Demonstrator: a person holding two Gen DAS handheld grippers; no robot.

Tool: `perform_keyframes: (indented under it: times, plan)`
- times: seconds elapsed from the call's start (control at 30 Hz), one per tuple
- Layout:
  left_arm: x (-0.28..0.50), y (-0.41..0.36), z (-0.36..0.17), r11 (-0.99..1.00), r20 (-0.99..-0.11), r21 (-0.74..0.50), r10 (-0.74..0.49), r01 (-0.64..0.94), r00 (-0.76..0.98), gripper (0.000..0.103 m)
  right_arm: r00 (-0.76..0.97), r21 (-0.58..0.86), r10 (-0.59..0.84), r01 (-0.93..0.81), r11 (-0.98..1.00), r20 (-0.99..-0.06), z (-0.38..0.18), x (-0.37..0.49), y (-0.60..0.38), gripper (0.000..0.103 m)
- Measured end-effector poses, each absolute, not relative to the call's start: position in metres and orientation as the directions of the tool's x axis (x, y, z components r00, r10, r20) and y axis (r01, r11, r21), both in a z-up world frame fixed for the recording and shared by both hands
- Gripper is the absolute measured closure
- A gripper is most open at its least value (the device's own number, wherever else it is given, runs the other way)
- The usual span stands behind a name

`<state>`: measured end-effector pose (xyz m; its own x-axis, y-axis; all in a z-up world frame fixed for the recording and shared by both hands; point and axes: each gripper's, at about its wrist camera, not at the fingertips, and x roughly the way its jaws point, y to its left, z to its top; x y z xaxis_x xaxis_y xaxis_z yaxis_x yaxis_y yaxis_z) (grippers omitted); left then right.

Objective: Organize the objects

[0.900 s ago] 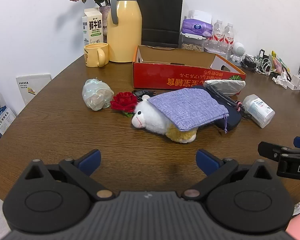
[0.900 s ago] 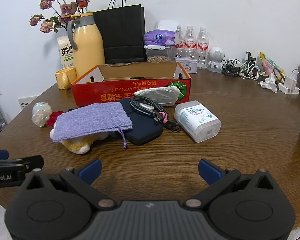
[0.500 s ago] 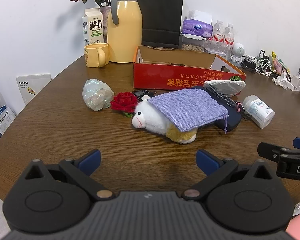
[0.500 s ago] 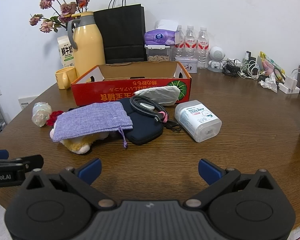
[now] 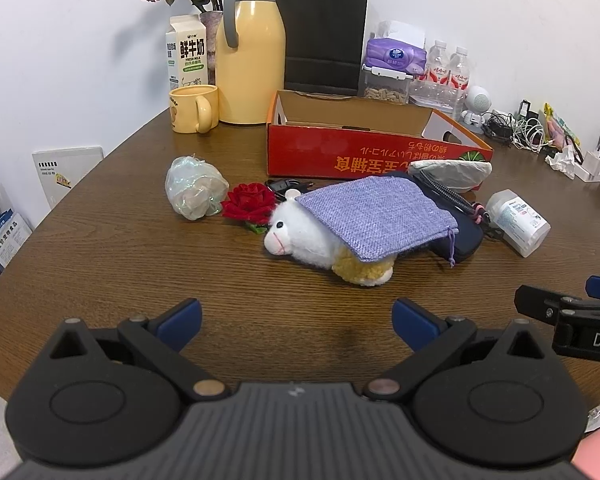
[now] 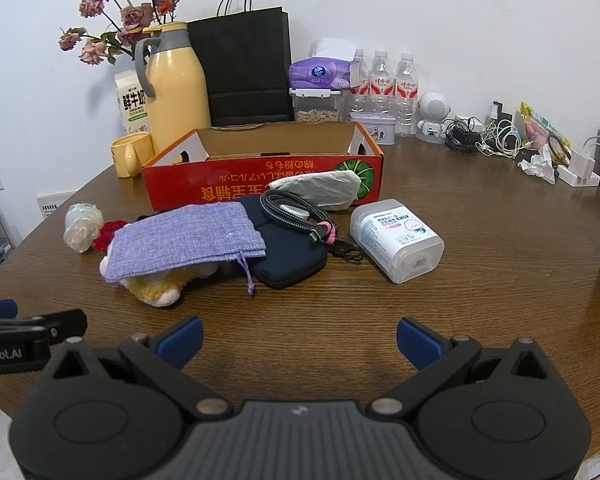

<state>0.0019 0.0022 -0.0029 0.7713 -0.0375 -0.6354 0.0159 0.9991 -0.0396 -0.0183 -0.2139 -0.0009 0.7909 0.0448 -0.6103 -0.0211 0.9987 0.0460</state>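
Two grippers noted, both spread wide and empty: left gripper [image 5: 296, 320] and right gripper [image 6: 298, 338] hovering low over the near edge of the table [image 5: 100, 248], angled down, well short of the clutter.

Loose items piled just in front of the open red box [image 6: 260, 184], which looked empty as far as visible. Purple pouch [image 5: 374, 216] draped over plush toy [image 5: 300, 236] and partly over dark case [image 6: 292, 252]. Cable [image 6: 296, 216] coiled on top of case. White packet [image 6: 324, 188] leaning against box front. Clear tub [image 6: 396, 240] lying just right of case. Red rose [image 5: 250, 200] touching plush head; wrapped bundle [image 5: 194, 188] just left of rose.

Judged handling: pouch light, limp, likely to sag; best pinched at drawstring end or near edge, lifted first since topmost. Plush soft, compressible; grip across body. Tub rigid, smooth, possibly slippery; grip across narrow sides. Rose delicate; take by stem.
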Motion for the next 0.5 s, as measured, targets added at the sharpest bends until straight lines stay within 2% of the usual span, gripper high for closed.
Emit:
perform_keyframes:
  times: [0.5]
  plan:
    - [0.0021, 0.0025, -0.0028, 0.999, -0.636, -0.040, -0.041, 0.020, 0.771, 0.000, 0.790, 0.046, 0.045, -0.021, 0.999, -0.611, -0.0016, -0.0180, -0.2128, 0.000]
